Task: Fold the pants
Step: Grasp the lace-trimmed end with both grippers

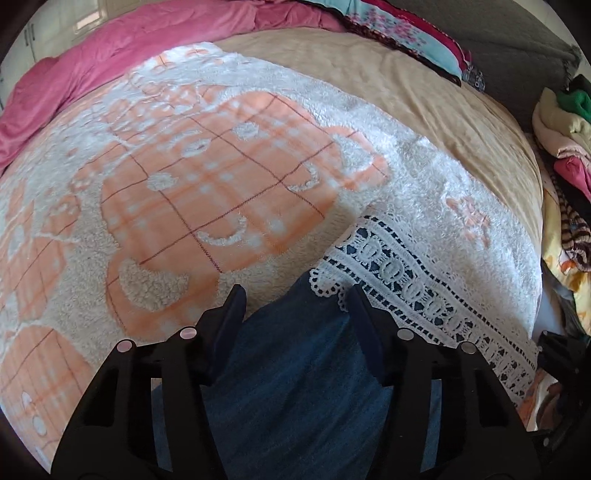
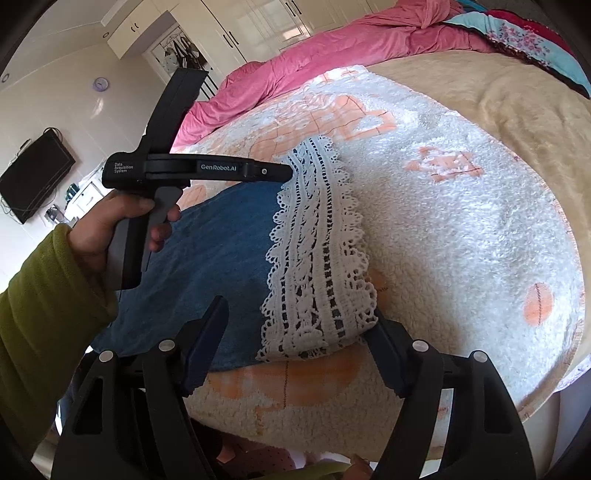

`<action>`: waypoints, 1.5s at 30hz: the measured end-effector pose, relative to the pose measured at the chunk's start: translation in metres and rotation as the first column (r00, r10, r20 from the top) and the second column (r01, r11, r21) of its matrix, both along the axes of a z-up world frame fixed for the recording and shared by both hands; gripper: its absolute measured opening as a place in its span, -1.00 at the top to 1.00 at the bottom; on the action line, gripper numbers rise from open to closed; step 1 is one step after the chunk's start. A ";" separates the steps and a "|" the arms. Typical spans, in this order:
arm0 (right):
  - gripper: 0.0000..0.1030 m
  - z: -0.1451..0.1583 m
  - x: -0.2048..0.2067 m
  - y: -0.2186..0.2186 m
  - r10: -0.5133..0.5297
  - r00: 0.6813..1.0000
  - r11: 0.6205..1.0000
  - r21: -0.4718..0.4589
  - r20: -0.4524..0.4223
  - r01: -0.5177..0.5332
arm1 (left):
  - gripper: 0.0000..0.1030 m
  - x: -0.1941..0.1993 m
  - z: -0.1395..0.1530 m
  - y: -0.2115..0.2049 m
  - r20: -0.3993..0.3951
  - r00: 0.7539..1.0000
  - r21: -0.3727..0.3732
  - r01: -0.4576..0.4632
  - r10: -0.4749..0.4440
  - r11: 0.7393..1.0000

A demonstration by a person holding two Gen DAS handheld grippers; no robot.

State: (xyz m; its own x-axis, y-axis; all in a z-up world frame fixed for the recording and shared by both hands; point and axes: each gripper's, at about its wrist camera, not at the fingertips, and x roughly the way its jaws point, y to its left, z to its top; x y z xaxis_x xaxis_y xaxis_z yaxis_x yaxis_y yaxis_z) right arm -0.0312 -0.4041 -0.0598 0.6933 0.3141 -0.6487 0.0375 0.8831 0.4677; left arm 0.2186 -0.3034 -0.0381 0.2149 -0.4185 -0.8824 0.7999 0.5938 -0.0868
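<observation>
The blue denim pants (image 1: pixel 295 369) with a white lace hem (image 1: pixel 417 284) lie on the fleece blanket (image 1: pixel 192 192) near the bed's front edge. My left gripper (image 1: pixel 295 299) is open, its fingers either side of the denim just short of the lace. In the right wrist view the pants (image 2: pixel 221 258) and lace hem (image 2: pixel 317 266) lie ahead. My right gripper (image 2: pixel 299 325) is open, straddling the near edge of the pants. The left gripper's body (image 2: pixel 199 171) hovers over the far end of the hem, held by a hand in a green sleeve.
A pink duvet (image 1: pixel 110 48) is bunched at the far side of the bed. A beige sheet (image 1: pixel 424 92) covers the right part. A pile of clothes (image 1: pixel 565 155) lies at the right. Wardrobes (image 2: pixel 258 22) and a wall TV (image 2: pixel 33 173) stand beyond.
</observation>
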 end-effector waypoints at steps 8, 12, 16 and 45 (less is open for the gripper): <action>-0.39 -0.001 0.005 0.001 0.019 1.000 1.000 -0.020 0.011 -0.019 | -0.19 0.005 -0.012 0.002 -0.027 1.000 -0.044 -0.005 0.004 0.999; -0.38 0.000 0.003 0.004 0.028 1.000 0.999 -0.039 0.009 -0.028 | -0.11 0.001 -0.012 0.002 -0.012 1.000 -0.061 -0.001 0.000 0.998; -0.36 0.001 0.003 0.006 0.036 0.999 0.999 -0.031 0.030 -0.036 | 0.02 0.002 -0.011 0.005 -0.034 0.999 -0.087 -0.015 0.012 0.996; 0.55 0.034 0.010 0.033 0.161 0.980 0.983 -0.104 0.114 -0.149 | 0.81 -0.008 0.017 0.040 -0.171 0.984 -0.321 -0.094 0.040 0.942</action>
State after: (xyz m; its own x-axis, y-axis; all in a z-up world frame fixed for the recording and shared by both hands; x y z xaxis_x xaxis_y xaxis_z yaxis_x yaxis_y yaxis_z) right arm -0.0210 -0.3714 -0.0263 0.7163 0.3653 -0.5945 -0.1554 0.9141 0.3745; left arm 0.2102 -0.2636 -0.0212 0.1197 -0.6791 -0.7242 0.7189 0.5624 -0.4085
